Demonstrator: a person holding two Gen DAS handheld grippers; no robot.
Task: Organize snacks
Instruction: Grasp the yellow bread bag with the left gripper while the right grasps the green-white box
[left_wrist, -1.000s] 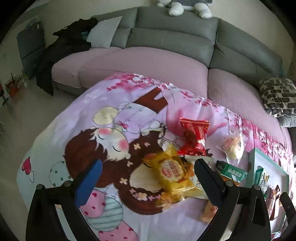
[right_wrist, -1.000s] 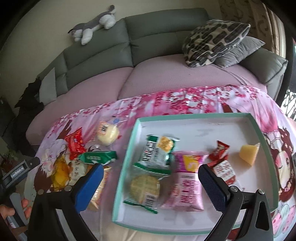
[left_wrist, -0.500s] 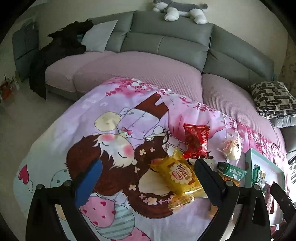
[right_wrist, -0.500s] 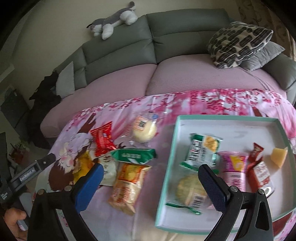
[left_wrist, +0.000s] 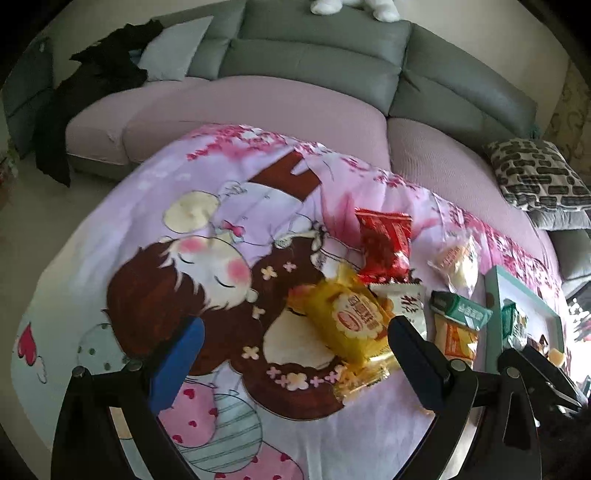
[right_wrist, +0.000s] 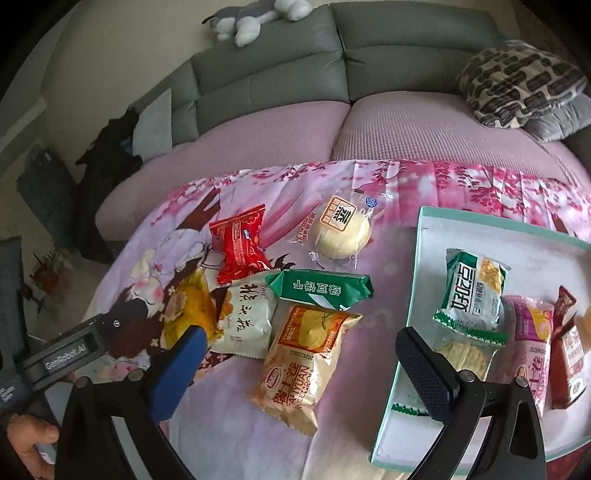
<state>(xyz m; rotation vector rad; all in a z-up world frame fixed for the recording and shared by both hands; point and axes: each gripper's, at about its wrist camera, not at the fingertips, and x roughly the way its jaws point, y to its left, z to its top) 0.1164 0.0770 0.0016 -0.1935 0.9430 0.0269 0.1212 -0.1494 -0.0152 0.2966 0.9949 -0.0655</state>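
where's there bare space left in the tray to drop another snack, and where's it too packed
In the right wrist view, the tray is bare along its far edge, beyond the green-and-white packet, and near its front left corner. The right half is crowded: pink packet and red packets lie close together. On the cloth, the snacks left of the tray are bunched around the green wafer pack.

Left gripper (left_wrist: 291, 345) held over tabletop (left_wrist: 147, 206), jaws spread wide, nothing gripped; yellow snack packet (left_wrist: 347, 321) just beside right jaw.

A home living room: grey sofa (right_wrist: 295, 70) with plush toy (right_wrist: 255, 16), patterned cushion (right_wrist: 517, 81).
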